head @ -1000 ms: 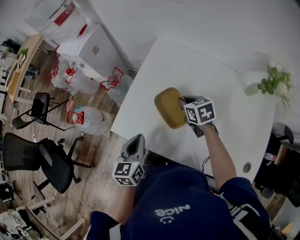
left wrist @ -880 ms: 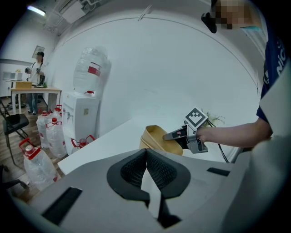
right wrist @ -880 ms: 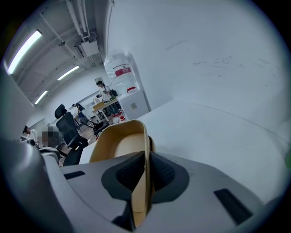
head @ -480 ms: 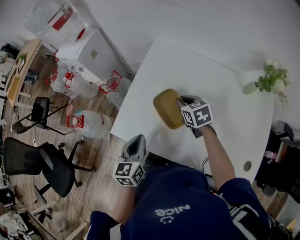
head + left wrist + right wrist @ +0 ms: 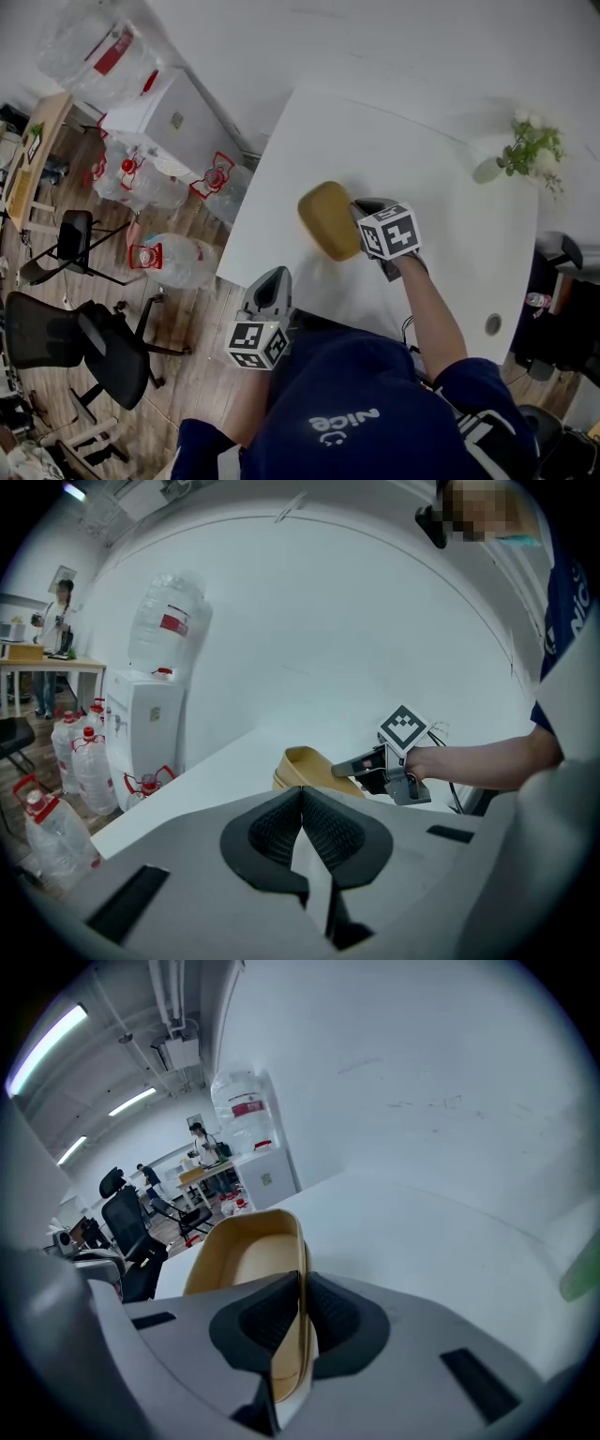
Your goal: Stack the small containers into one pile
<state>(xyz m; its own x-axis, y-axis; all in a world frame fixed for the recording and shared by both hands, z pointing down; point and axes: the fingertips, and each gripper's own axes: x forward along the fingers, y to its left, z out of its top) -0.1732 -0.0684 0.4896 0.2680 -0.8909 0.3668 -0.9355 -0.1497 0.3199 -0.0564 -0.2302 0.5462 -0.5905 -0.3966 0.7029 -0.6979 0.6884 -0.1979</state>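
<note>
Right tongs (image 5: 302,1296) are clamped tight on the side wall of a mustard-yellow container (image 5: 328,218). One pad sits inside the tub and one outside, with the rim sticking up between them. You can see right down into the container from the right gripper view, and nothing's in it. It sits over the left-middle part of the white surface (image 5: 450,187), not far from the near edge. From the left gripper view it looks tipped, with the opening leaning toward the left side. There might be another rim or two nested under it, but I honestly can't tell.

Left tongs (image 5: 302,803) are closed up with nothing between the pads. They hang off the near edge of the surface, close to the person's body and well apart from the container.

Off to the left on the floor are some big water jugs (image 5: 173,255), a white water dispenser (image 5: 155,117) and black office chairs (image 5: 94,337). A small vase of flowers (image 5: 527,155) stands at the far right corner of the surface.
</note>
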